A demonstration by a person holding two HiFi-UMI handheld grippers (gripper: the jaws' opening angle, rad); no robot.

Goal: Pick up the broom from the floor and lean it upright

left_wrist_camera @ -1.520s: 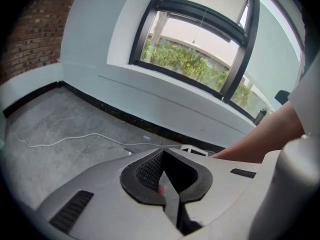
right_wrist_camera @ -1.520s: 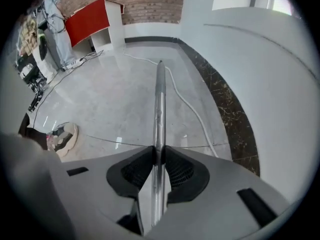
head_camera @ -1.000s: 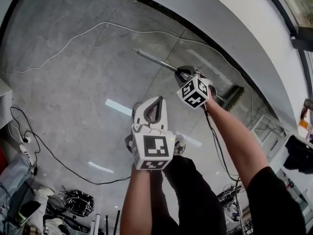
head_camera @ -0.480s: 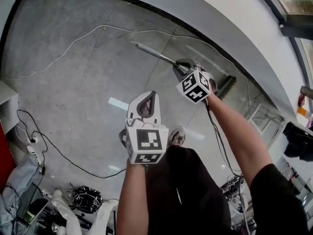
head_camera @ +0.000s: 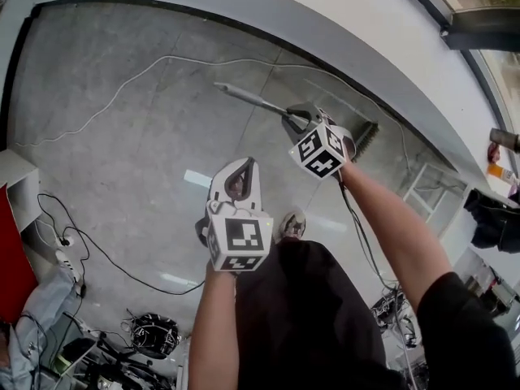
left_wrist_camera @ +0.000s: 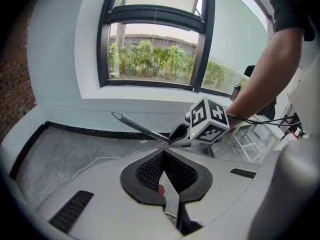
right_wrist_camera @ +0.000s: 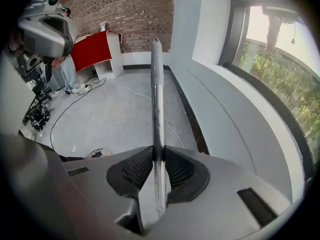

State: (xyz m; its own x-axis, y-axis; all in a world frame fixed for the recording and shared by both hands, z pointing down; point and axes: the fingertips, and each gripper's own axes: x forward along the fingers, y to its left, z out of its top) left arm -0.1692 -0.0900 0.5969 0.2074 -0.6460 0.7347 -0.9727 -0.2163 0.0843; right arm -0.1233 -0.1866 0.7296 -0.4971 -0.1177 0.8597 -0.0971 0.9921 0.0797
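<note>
The right gripper (right_wrist_camera: 158,154) clamps its pads on the metal handle of the broom (right_wrist_camera: 157,84), which runs straight out beyond the jaws. The broom's bristle end sits low by the white wall (head_camera: 349,23), over the grey floor (head_camera: 122,136). The left gripper (left_wrist_camera: 164,153) hangs nearby, jaws closed together, empty

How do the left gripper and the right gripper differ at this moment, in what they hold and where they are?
The right gripper is closed on the broom handle, while the left gripper has its jaws together with nothing between them. In the head view, the right gripper reaches farther forward, toward the wall, and the left gripper is farther from it. Both carry a cube with square markers.
</note>
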